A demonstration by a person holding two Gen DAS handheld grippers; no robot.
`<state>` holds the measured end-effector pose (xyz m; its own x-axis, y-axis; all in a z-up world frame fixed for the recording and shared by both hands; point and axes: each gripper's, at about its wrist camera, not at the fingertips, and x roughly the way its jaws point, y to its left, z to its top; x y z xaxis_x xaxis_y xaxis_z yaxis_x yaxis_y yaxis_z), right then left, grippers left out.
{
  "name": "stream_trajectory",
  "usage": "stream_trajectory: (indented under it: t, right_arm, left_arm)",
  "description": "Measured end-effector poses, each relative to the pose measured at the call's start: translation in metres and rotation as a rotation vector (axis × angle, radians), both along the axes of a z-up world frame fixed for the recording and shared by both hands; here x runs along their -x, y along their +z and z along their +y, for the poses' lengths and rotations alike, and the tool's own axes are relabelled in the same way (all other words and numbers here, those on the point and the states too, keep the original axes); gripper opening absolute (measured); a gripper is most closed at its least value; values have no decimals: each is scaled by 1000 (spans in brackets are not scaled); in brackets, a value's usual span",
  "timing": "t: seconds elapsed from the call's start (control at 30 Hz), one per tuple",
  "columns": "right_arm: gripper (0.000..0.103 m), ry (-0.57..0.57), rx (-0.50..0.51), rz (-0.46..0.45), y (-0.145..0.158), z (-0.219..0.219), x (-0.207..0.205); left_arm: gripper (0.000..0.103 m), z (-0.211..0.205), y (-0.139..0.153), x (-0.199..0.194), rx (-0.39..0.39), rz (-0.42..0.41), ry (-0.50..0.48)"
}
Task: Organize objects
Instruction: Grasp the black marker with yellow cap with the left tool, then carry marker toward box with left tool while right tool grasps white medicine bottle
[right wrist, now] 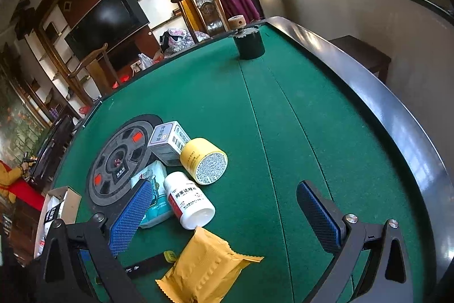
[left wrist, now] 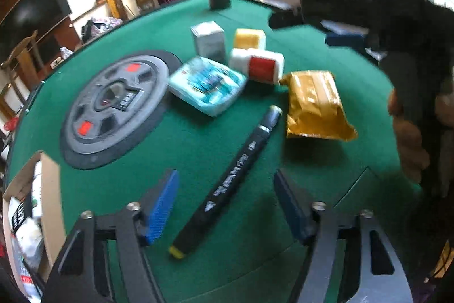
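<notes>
A black marker (left wrist: 229, 183) with a yellow end lies on the green felt table (left wrist: 198, 149); my left gripper (left wrist: 227, 206) is open with its jaws on either side of it, above it. Beyond lie a gold packet (left wrist: 315, 104), a teal tissue pack (left wrist: 207, 84), a white pill bottle with a red label (left wrist: 258, 66), a yellow jar (left wrist: 249, 39) and a grey box (left wrist: 208, 40). My right gripper (right wrist: 227, 215) is open and empty above the table, over the pill bottle (right wrist: 188, 200) and the gold packet (right wrist: 207, 266). The marker (right wrist: 150, 266) shows partly under it.
A round grey disc (left wrist: 116, 104) is set in the table's middle. A cardboard box (left wrist: 31, 206) with items stands at the left edge. A black cup (right wrist: 249, 43) with a wooden lid stands at the far side. The table has a dark raised rim (right wrist: 383, 110).
</notes>
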<state>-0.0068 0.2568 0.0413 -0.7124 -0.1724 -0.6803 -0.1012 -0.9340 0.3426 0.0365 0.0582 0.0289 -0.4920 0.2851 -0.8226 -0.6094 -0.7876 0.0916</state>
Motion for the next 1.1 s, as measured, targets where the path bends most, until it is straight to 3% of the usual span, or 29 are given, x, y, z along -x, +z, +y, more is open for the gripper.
stream_trajectory:
  t: [0.1, 0.17, 0.27, 0.4, 0.67, 0.77, 0.93, 1.0, 1.1]
  right_arm:
    - [103, -1, 1, -6, -1, 1, 1]
    - [103, -4, 1, -8, -2, 2, 2]
    - [103, -6, 6, -12, -3, 3, 3]
    - [103, -21, 0, 4, -1, 6, 1]
    - [103, -15, -62, 17, -2, -2, 0]
    - [103, -40, -112, 22, 2, -4, -2]
    - [103, -77, -69, 4, 14, 8, -13]
    - [103, -46, -70, -12, 18, 6, -13]
    - [103, 44, -154, -63, 18, -13, -7]
  left_arm:
    - [38, 9, -4, -1, -18, -2, -16]
    - [16, 12, -5, -3, -29, -12, -16]
    - [14, 8, -4, -5, -46, -31, 22]
    - [14, -20, 8, -7, -136, -54, 96]
    - [14, -111, 57, -44, -323, 28, 235]
    - [14, -134, 70, -63, -327, 73, 260]
    - [14, -156, 82, -80, -348, 110, 259]
    - [14, -162, 83, -82, -358, 116, 264]
    - [14, -174, 79, -83, -380, 114, 281]
